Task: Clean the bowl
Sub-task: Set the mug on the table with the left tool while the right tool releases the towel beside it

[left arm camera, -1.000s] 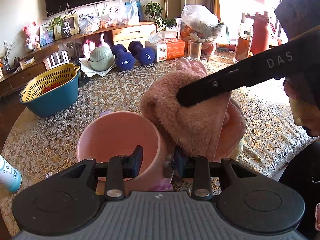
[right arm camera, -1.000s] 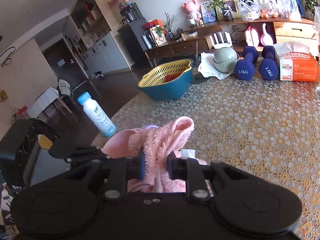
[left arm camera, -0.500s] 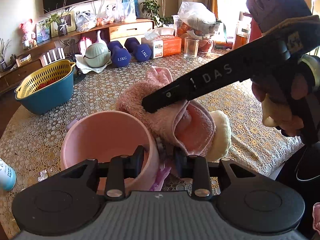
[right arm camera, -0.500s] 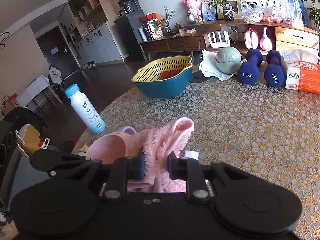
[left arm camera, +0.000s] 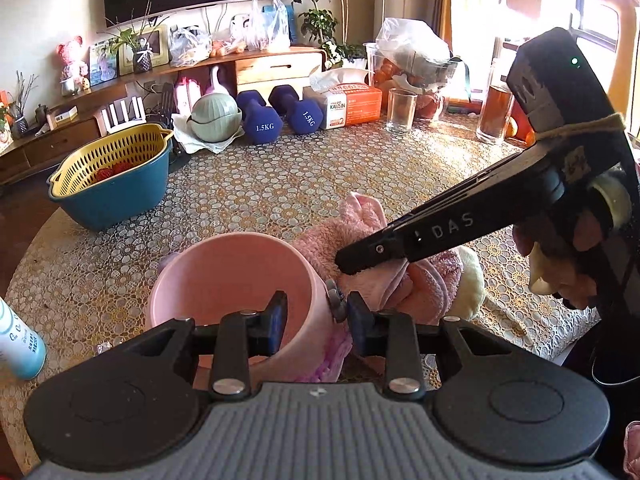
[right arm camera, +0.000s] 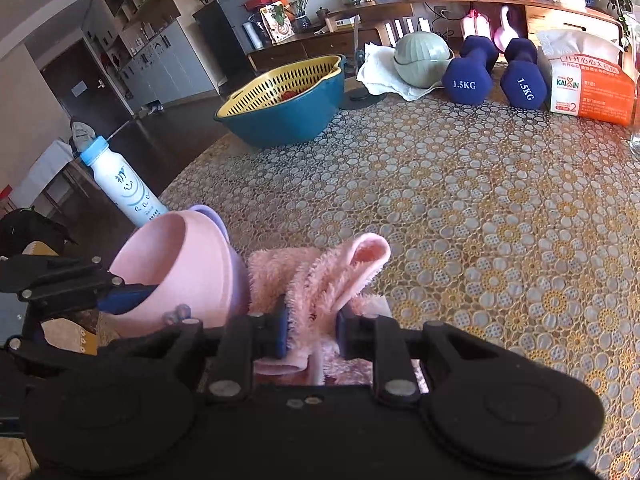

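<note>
A pink bowl stands on the lace tablecloth, tilted toward the left wrist camera. My left gripper is shut on its right wall, one finger inside and one outside. In the right wrist view the same pink bowl sits at lower left, with the left gripper's fingers on its rim. A fluffy pink cloth lies just right of the bowl, and my right gripper is shut on it. From the left wrist view the right gripper pinches the pink cloth beside the bowl's outer wall.
A blue basin with a yellow colander stands at the table's left. Two blue dumbbells, a green lidded bowl, a tissue box, a glass and jars line the far edge. A white bottle stands near the left rim.
The right gripper has carried the cloth lower and rightward, out from over the bowl to beside it. The bowl has shifted and tilted slightly in the left gripper.
</note>
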The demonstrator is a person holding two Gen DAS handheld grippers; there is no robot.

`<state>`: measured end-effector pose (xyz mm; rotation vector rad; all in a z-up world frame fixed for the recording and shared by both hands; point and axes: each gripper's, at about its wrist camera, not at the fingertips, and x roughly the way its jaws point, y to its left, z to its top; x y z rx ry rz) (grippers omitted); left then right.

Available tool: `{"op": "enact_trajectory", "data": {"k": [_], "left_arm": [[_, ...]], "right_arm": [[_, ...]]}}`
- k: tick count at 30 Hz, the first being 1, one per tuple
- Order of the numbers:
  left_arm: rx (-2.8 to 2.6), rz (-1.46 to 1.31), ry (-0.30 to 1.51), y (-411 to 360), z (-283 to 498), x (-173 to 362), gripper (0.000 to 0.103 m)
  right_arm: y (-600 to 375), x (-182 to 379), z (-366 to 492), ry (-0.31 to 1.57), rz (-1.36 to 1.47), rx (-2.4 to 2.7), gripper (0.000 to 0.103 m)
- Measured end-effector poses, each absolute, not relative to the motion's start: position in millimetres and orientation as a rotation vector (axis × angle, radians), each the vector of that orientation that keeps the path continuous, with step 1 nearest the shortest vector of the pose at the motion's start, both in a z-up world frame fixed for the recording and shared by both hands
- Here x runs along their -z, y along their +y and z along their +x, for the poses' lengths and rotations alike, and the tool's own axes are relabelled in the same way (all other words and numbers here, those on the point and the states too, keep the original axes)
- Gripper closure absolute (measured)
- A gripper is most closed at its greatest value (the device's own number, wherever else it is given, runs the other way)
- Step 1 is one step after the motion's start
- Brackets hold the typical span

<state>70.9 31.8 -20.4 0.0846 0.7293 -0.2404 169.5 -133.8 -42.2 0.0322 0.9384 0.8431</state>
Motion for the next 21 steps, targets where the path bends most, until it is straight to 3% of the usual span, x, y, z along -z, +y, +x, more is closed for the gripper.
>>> {"op": "enact_trajectory", "data": {"k": [7,18,21], "left_arm": [[0.261,0.081,0.742,30,72,21,0.071],[0.25,0.06,0.728,33,70,17,0.071],[0.244,0.053,0.728,34,70,15,0.071]], "right_arm": [[-144,9,158,0.874,0.142,-0.952,0.082],[-151,34,154,0.927,-0.028,-0.867,0.081],[-162,40,162,0.946,0.032,-0.824,0.076]]}}
